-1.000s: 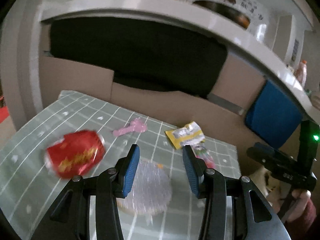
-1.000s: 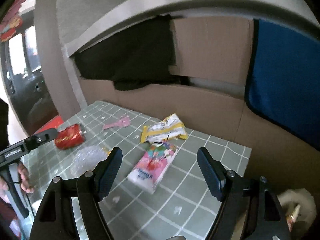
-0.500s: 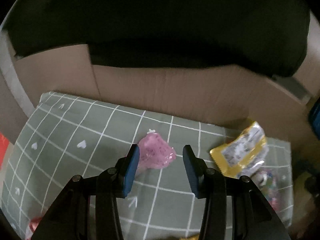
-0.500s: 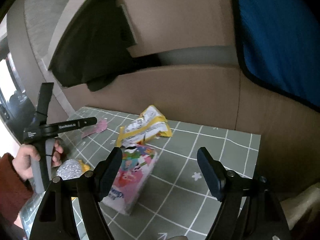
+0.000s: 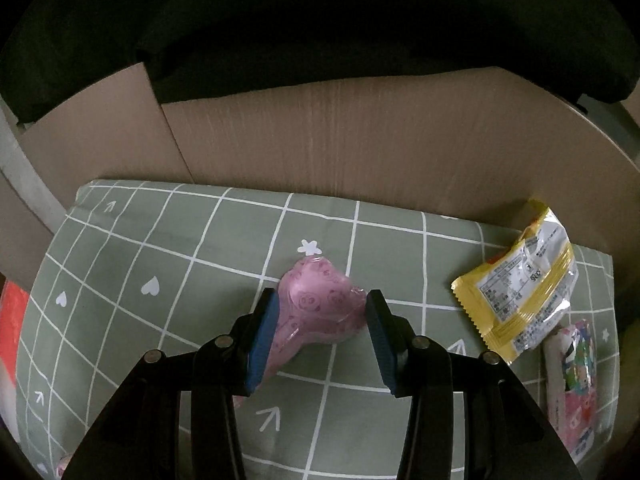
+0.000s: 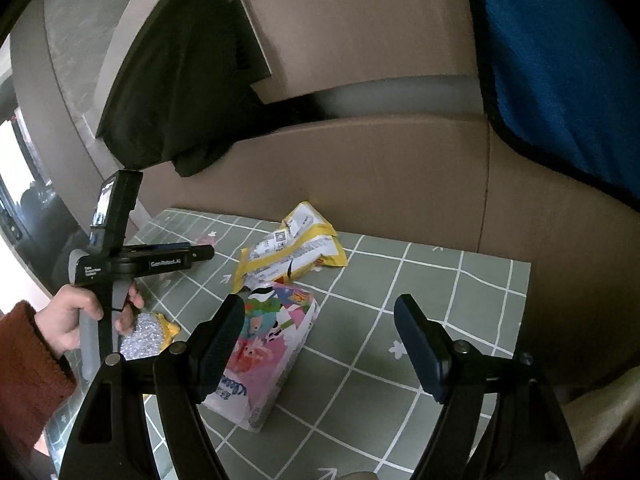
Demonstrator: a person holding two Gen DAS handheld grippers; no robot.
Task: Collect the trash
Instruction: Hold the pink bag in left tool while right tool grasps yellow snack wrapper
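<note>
Four or more trash pieces lie uncollected on the green checked counter, so the task looks barely begun. Left gripper jaws are part open, straddling the pink plastic wrapper, not clamped. Right gripper jaws are spread wide, holding nothing, above the tissue pack. Yellow snack bag sits just behind the pack; crinkled clear wrapper lies near the left hand. No bin visible.

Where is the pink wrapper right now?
In the left wrist view, the pink wrapper lies on the green checked tablecloth between the open left gripper fingers, left of the yellow snack packet.
</note>
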